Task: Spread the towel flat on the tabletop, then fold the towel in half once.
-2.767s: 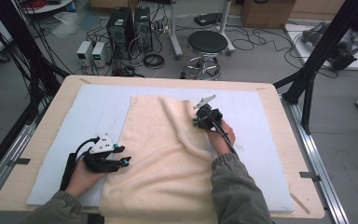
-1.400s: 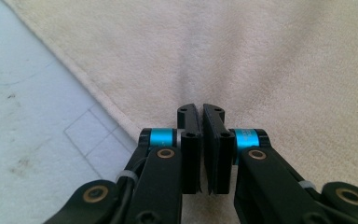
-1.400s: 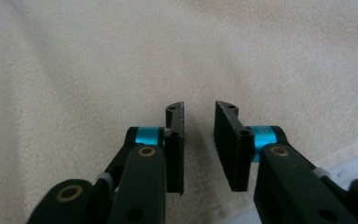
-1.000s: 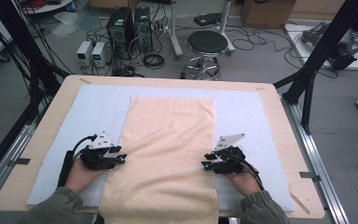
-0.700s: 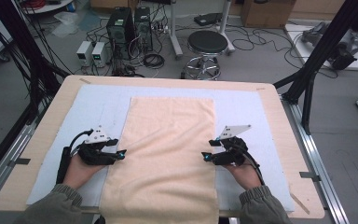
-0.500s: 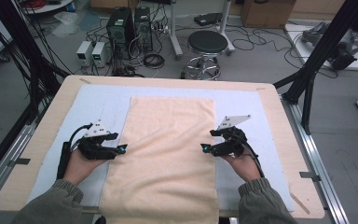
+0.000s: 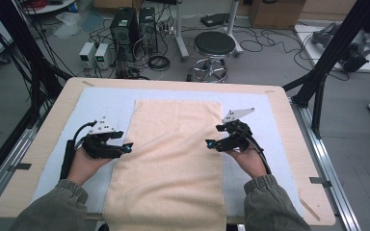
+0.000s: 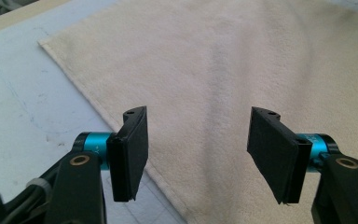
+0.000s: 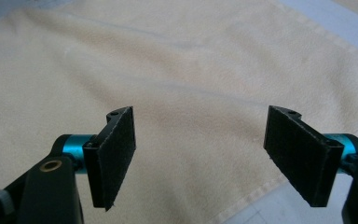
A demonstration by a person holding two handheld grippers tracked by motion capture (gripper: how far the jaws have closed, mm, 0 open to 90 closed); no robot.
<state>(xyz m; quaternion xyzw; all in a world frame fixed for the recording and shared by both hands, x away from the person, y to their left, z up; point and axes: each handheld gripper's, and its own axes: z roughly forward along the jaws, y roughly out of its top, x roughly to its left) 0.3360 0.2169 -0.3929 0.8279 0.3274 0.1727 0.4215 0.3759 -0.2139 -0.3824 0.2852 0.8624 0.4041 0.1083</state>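
Note:
A cream towel [image 7: 173, 149] lies spread flat down the middle of a pale blue mat [image 7: 101, 103], its near end hanging over the table's front edge. My left gripper [image 7: 125, 148] hovers at the towel's left edge, jaws open and empty. In the left gripper view the towel [image 8: 223, 70] stretches ahead and its hem runs under the left gripper [image 8: 198, 151]. My right gripper [image 7: 211, 143] is at the towel's right edge, also open and empty. The right gripper view has the towel [image 9: 168, 79] beneath the wide-apart right gripper [image 9: 203, 156].
The wooden table [image 7: 294, 125] has bare margins on both sides of the mat. Beyond its far edge stand a black stool [image 7: 214, 45], computer boxes [image 7: 130, 21] and tangled cables on the floor. Black frame posts [image 7: 332, 53] rise at the right.
The right hand came back from the towel's far part to its right edge, leaving the towel spread flat. Both grippers then moved slightly forward along the towel's sides.

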